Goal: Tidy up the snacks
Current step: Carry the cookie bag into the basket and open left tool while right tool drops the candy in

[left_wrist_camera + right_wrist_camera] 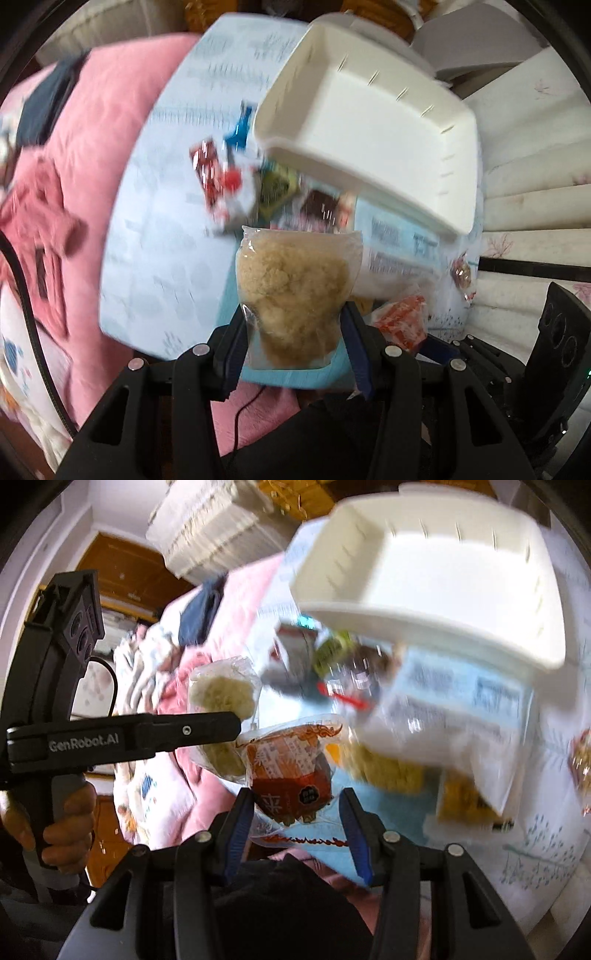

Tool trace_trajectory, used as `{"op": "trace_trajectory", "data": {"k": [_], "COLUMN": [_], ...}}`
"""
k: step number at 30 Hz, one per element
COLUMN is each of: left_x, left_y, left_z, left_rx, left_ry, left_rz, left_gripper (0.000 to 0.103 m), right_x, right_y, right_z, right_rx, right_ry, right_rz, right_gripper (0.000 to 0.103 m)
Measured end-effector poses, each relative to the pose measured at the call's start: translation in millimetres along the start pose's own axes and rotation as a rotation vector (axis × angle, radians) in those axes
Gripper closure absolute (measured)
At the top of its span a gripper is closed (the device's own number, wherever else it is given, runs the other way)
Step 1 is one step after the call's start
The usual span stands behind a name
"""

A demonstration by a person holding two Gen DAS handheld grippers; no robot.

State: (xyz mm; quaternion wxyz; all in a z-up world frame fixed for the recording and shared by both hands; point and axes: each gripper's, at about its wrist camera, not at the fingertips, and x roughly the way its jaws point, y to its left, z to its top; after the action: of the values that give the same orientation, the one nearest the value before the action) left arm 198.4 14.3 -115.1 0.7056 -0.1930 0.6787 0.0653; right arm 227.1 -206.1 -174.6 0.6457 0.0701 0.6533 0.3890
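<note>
We record the left tongs (295, 332) closed on a clear plastic packet of pale, crumbly beige snack (295, 291), its blue-padded jaws pressing the packet's lower sides so that the packet stands upright between them, clear of the surface below. In the right wrist view the same packet (221, 694) shows beside the left tongs' black arm, with a person's hand (55, 827) wrapped round the grey handle at lower left. The right tongs (297, 812) hold a clear-wrapped snack with an orange and dark red printed label (291, 771); the wrapper's edges sit against both blue pads, and the jaws stand partly apart around it. In the left view this orange packet (400, 325) lies just beside the beige one, to its right. Beyond both sits a white rectangular plastic bin with slotted walls (369, 122), empty inside as far as we can see, resting on a pale blue printed surface (166, 240). Before its near rim lies a loose cluster of small wrapped snacks (258, 181), red, blue, green and brown, blurred beyond finer identification. One more small packet (461, 273) lies apart at the right edge. A pink quilt (103, 147) borders the blue surface on the left.
</note>
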Motion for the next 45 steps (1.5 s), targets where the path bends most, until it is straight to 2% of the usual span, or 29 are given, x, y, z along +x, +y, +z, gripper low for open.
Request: {"op": "trace_trajectory", "data": {"k": [5,9,19,23,28,36,37,40,45], "left_x": [-21,-27,-20,-8,-2,14,13,6,-3], "left_y": [-5,-12,-36,-35,-40,-53,-54,-55,-57], "left_z": [33,64,120,136,144,142,139,135,124], "left_rx": [0.075,0.132,0.281,0.294,0.347,0.412,0.420,0.431,0.428], "left_ry": [-0.072,-0.111,-0.176,-0.175,-0.190,-0.143,-0.154,-0.186,-0.217], "left_rz": [-0.006,-0.034,-0.081,-0.080,-0.070,-0.025,-0.026,-0.037,-0.050], "left_gripper": [0.056,0.056,0.056,0.056,0.056,0.054,0.053,0.034,0.031], "right_x": [-16,-22,-23,-28,-35,-43,-44,-51,-62], "right_y": [6,2,-29,-44,-56,-59,-58,-56,-55], "right_z": [23,40,74,78,79,77,75,69,53], "right_rx": [0.012,0.046,0.198,0.283,0.367,0.418,0.419,0.424,0.425], "right_ry": [-0.094,-0.158,-0.293,-0.339,-0.392,-0.450,-0.454,-0.470,-0.488], "right_rz": [-0.027,-0.090,-0.234,-0.258,-0.271,-0.359,-0.365,-0.379,-0.392], "right_gripper": [0.055,0.055,0.054,0.054,0.052,0.046,0.046,0.046,0.046]}}
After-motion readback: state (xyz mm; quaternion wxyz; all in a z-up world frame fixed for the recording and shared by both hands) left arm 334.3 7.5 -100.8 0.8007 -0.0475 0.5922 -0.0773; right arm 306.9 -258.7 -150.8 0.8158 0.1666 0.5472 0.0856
